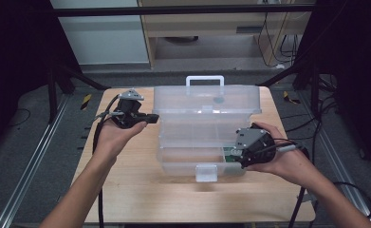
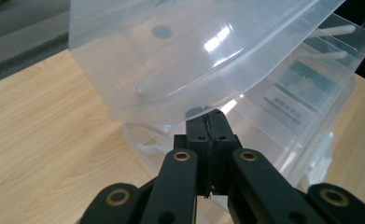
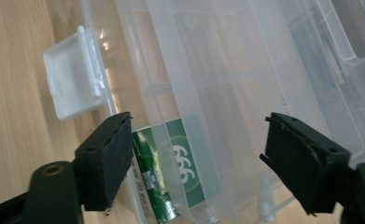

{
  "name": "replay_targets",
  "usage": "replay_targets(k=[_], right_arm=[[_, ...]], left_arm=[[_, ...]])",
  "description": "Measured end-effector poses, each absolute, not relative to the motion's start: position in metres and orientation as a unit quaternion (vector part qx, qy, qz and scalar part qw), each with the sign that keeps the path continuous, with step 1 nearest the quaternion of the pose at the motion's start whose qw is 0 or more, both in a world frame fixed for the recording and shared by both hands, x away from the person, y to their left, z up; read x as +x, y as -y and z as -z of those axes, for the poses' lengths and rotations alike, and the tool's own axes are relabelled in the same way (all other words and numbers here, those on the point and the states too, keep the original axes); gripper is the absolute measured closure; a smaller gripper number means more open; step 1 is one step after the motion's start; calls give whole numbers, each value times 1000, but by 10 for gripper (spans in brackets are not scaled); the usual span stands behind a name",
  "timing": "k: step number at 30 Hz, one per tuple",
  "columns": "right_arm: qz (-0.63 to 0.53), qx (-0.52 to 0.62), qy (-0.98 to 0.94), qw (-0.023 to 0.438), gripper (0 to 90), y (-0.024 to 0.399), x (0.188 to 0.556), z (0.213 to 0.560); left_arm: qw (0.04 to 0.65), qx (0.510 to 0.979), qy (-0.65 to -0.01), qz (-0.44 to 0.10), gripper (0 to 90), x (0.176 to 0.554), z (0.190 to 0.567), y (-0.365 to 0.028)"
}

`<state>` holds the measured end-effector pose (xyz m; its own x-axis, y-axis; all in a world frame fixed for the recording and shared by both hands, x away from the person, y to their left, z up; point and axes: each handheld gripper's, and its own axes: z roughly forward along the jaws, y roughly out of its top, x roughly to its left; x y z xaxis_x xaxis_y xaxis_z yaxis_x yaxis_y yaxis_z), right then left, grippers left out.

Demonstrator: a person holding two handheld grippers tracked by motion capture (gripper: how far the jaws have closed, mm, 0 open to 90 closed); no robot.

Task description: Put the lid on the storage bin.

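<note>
Fingers of the right gripper spread wide over the clear box at centre frame.
Left gripper fingers pressed together, tips at the raised lid; green packet lies inside the box, lower middle of the right gripper view.

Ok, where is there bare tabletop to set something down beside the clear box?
Bare wood runs along the near table edge, in front of the box. The strip left of it holds the left gripper; the right gripper crowds its right end.
</note>
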<state>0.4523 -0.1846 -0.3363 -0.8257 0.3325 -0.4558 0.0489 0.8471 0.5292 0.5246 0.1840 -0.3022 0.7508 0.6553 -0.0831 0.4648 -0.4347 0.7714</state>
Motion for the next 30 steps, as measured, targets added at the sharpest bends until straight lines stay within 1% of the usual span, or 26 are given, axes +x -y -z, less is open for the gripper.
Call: replay_targets(k=[4, 12, 18, 30], right_arm=[[-275, 129, -913, 273, 194, 193, 446, 334], [-292, 161, -904, 269, 170, 210, 431, 334], [-300, 199, -896, 258, 147, 223, 429, 338], [-308, 235, -885, 259, 137, 244, 428, 343]], left_arm=[[416, 840, -330, -111, 900, 519, 308, -185], [418, 842, -320, -120, 900, 507, 317, -184], [417, 843, -315, -126, 900, 500, 324, -183], [418, 843, -312, -128, 900, 491, 334, -184]])
